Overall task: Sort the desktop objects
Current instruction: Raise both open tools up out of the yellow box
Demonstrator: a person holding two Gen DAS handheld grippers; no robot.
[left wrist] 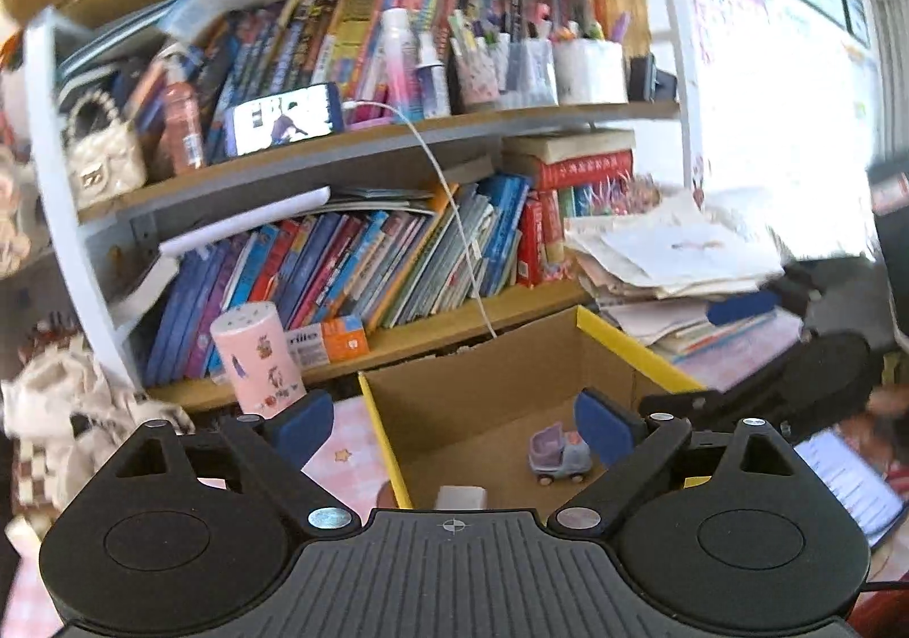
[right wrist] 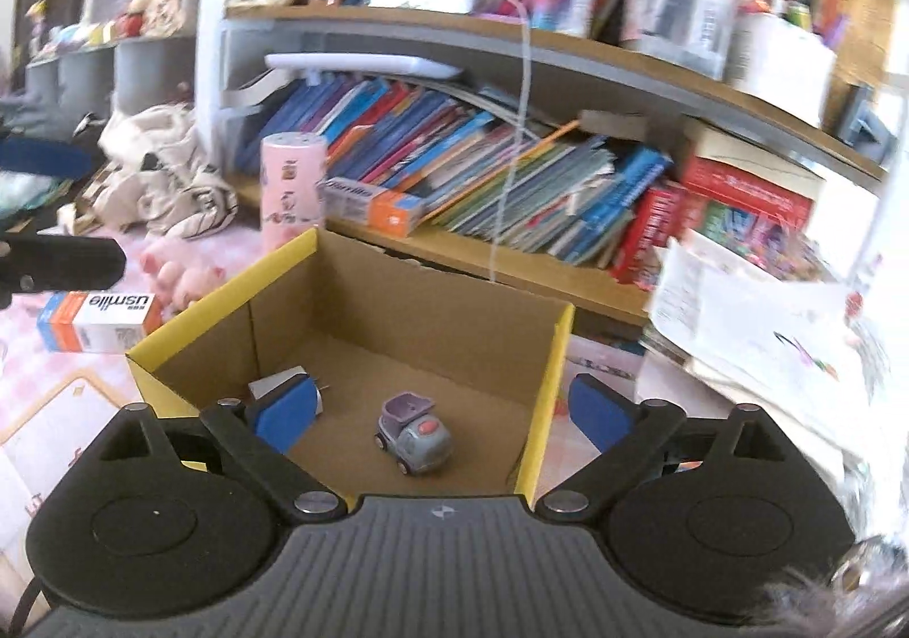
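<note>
An open cardboard box [left wrist: 483, 388] [right wrist: 397, 308] with yellow flap edges stands on the pink desk mat. A small purple-grey toy car [left wrist: 559, 453] [right wrist: 412, 433] and a white charger plug [left wrist: 461, 496] [right wrist: 278, 379] lie on its floor. My left gripper [left wrist: 454, 425] hangs open above the box's near-left corner with nothing between its blue pads. My right gripper [right wrist: 440, 408] is also open and empty, over the box's near-right side. An orange-and-white "usmile" carton [right wrist: 99, 321] lies on the mat left of the box, below the other gripper's dark finger [right wrist: 62, 257].
A pink sticker-covered cylinder [left wrist: 255, 357] [right wrist: 291, 186] stands by the bookshelf, with a second usmile carton [left wrist: 326, 342] [right wrist: 372, 203] on the bottom shelf. A loose paper stack [left wrist: 676, 257] [right wrist: 761, 331] sits right of the box. A white cable [left wrist: 454, 217] hangs down behind the box. Plush toys [right wrist: 182, 274] lie left.
</note>
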